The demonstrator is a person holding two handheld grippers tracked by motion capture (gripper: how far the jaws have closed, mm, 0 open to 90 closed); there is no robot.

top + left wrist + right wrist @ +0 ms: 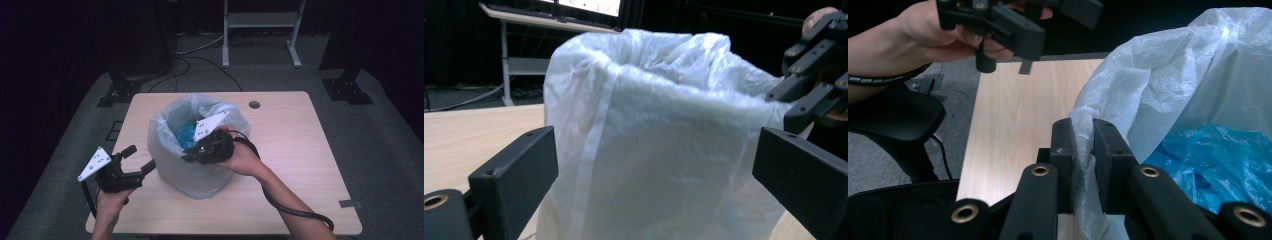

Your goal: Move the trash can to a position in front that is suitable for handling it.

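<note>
Two grippers work on one bag [200, 165], a thin translucent white liner standing open near the middle of the table [300, 145], crinkled all over, with a folded seam running down its side and a bunched, uneven rim. Blue plastic [1218, 160] lies inside it, seen through the mouth. The right gripper [1083, 150] has its jaws drawn narrow on the near edge of the rim, a fold of film pinched between the pads, so it holds the bag. The left gripper [137, 160] hangs beside the bag at its left, jaws spread wide and holding nothing; in the left gripper view the bag's wall stands between and beyond them, untouched as far as I can tell. The step in hand looks like gathering or lifting the liner by its rim. To do it well, I would keep the right pinch firm and steady, since film this thin slips or tears if jerked, and bring the left gripper up to the rim on the opposite side, closing on a doubled fold rather than a single layer. Both should then pull evenly and upward, so that the mouth stays level, the blue plastic does not spill, and the bag does not tip toward the table's edge.
</note>
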